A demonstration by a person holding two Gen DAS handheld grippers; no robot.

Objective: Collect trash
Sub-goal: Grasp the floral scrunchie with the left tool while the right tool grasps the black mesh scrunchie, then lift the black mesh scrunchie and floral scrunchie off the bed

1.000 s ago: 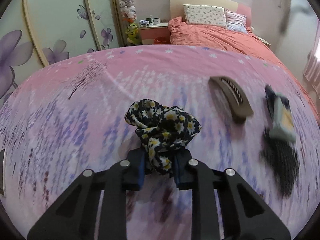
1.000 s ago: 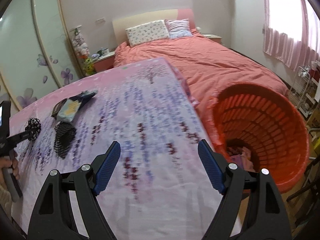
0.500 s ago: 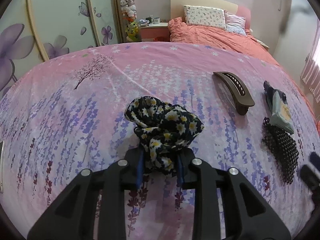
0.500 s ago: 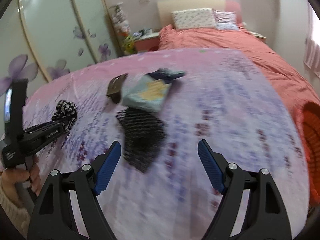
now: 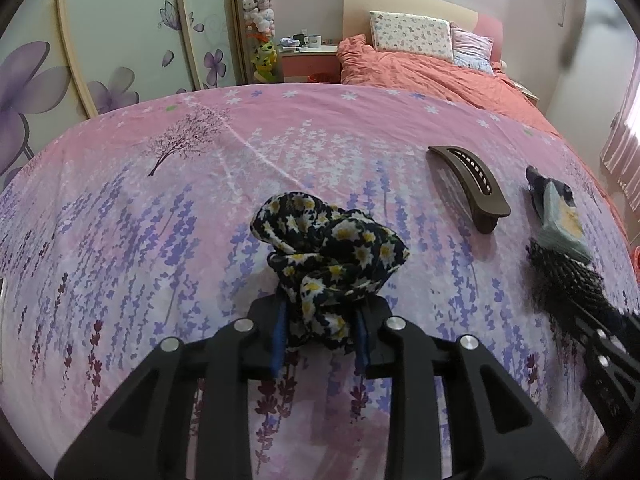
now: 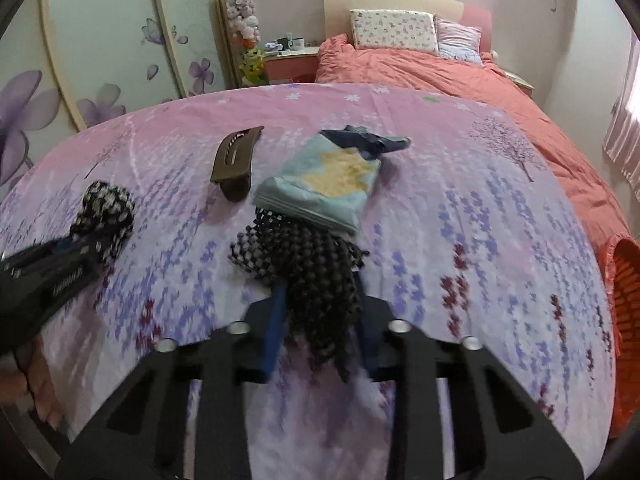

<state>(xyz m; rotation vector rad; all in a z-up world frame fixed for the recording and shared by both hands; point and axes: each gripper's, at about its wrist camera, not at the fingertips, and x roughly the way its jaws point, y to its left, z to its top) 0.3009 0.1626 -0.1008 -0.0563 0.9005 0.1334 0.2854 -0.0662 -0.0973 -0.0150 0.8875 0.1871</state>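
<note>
Pink bedspread (image 5: 360, 128), orange basket (image 6: 624, 320) beside edge.

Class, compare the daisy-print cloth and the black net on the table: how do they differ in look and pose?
The daisy-print cloth is solid fabric with white and yellow flowers; the black net is open mesh, plain. The cloth is bunched in a ball; the net lies spread, one end under a pale blue packet. Both sit between gripper fingers: cloth in the left gripper, net in the closing right gripper.
</note>
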